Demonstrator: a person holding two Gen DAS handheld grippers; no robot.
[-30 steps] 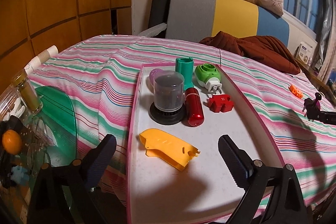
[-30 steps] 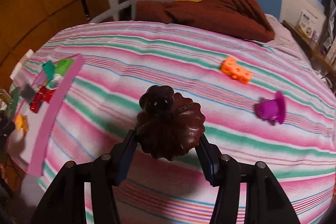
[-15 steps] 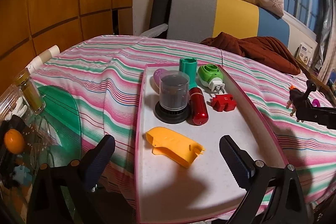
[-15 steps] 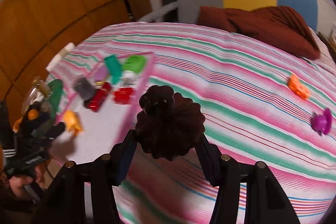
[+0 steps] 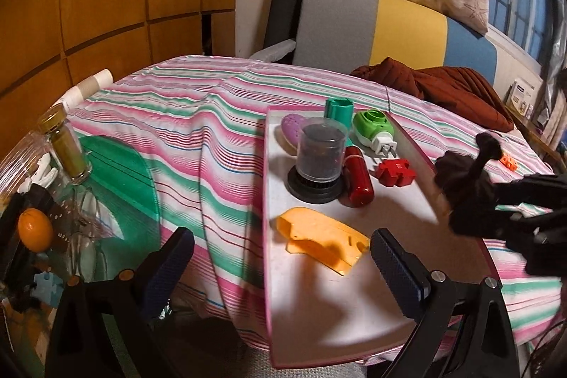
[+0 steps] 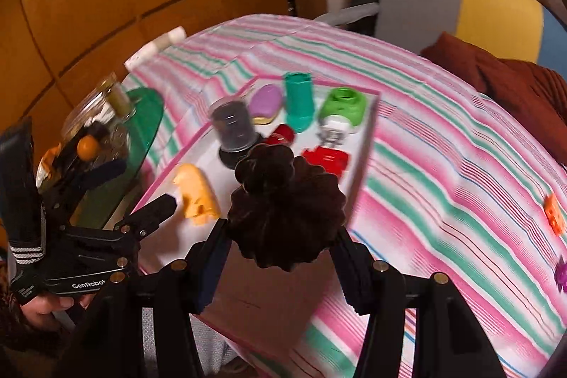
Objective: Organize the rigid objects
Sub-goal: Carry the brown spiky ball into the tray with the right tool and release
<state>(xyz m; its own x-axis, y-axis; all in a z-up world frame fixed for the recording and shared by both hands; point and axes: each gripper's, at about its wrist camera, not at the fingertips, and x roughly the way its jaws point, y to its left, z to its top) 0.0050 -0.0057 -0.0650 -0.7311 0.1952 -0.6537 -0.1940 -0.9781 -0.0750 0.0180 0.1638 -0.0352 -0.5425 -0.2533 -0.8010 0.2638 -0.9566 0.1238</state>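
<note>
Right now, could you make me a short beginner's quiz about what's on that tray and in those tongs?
1. True or false: the right tongs are shut on the dark brown fluted piece.
2. Which lies nearest the left tongs on the white tray: A) the yellow piece, B) the green plug, C) the teal cup?
3. Fill in: the orange block lies on the striped ____.

Key: 1 true; 2 A; 3 bedspread.
</note>
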